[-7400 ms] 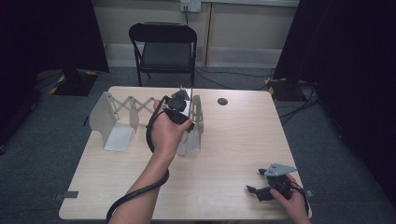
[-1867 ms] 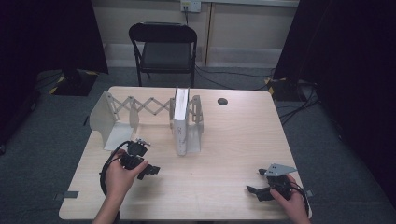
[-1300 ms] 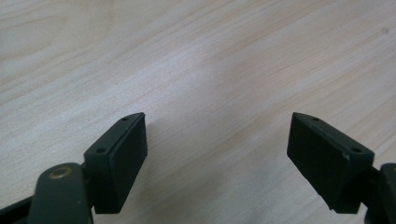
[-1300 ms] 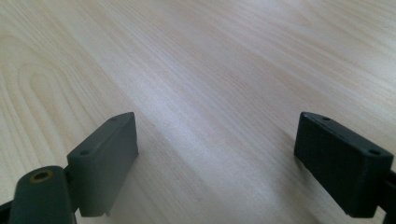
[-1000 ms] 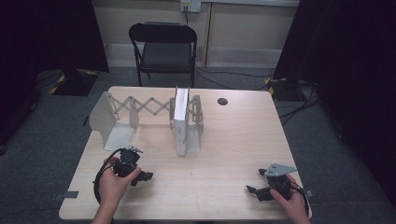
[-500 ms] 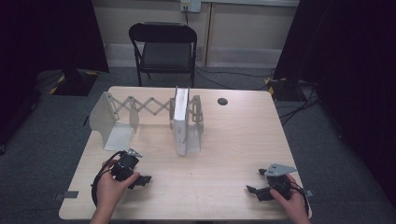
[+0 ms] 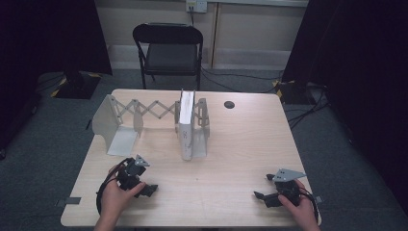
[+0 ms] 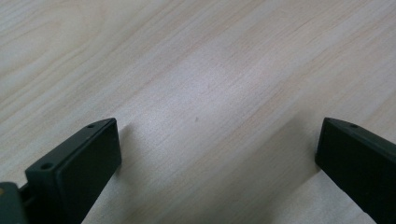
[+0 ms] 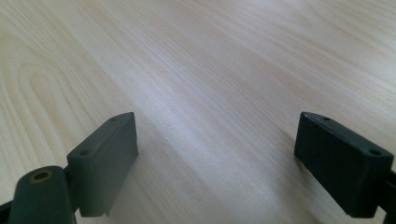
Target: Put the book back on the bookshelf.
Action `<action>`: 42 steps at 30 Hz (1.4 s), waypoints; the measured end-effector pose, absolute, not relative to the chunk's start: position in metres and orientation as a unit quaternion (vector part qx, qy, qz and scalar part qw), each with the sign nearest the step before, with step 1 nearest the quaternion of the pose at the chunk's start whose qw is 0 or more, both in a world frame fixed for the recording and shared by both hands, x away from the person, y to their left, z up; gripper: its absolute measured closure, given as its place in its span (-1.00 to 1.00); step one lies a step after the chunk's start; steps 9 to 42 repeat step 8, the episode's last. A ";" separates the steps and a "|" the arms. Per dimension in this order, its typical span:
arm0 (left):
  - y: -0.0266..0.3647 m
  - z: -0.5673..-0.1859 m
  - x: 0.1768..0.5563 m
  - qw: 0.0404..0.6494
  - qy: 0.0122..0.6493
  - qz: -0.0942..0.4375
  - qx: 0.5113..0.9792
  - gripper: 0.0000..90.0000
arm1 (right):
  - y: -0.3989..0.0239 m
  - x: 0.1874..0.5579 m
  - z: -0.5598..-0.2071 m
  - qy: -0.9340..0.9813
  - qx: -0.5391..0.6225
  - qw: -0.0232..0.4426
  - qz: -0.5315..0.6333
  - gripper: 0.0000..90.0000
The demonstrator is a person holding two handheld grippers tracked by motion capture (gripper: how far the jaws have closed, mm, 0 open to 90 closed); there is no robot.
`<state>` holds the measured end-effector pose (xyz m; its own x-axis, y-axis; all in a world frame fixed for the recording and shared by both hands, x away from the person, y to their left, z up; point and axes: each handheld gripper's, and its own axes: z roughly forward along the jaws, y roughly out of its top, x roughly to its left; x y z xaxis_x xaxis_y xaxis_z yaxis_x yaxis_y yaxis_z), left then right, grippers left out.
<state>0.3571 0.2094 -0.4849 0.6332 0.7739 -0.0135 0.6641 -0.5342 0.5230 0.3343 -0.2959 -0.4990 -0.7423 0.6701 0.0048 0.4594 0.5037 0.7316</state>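
Jaws of my left gripper [image 7: 144, 188] had just been opening, nothing between them; my right gripper [image 7: 262, 196] rested wide open, empty, on the bench [image 7: 231, 144].

A lab-like studio: black curtains [image 7: 53, 33], lone wooden table [image 7: 240, 144], folding chair [image 7: 168, 53]

Two black handheld grippers, bare forearms.
My left gripper [image 7: 150, 189] and right gripper [image 7: 260, 196] carry grey three-cornered plates, black cables, and square black jaws with small screw holes.
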 end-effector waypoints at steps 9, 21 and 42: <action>0.212 -0.487 0.354 0.265 0.412 0.118 0.864 -1.00 | -0.296 0.334 -0.499 0.856 0.329 0.141 0.373 -0.71; 0.212 -0.487 0.354 0.265 0.412 0.118 0.864 -1.00 | -0.296 0.334 -0.499 0.856 0.329 0.141 0.373 -0.71; 0.212 -0.487 0.354 0.265 0.412 0.118 0.864 -1.00 | -0.296 0.334 -0.499 0.856 0.329 0.141 0.373 -0.71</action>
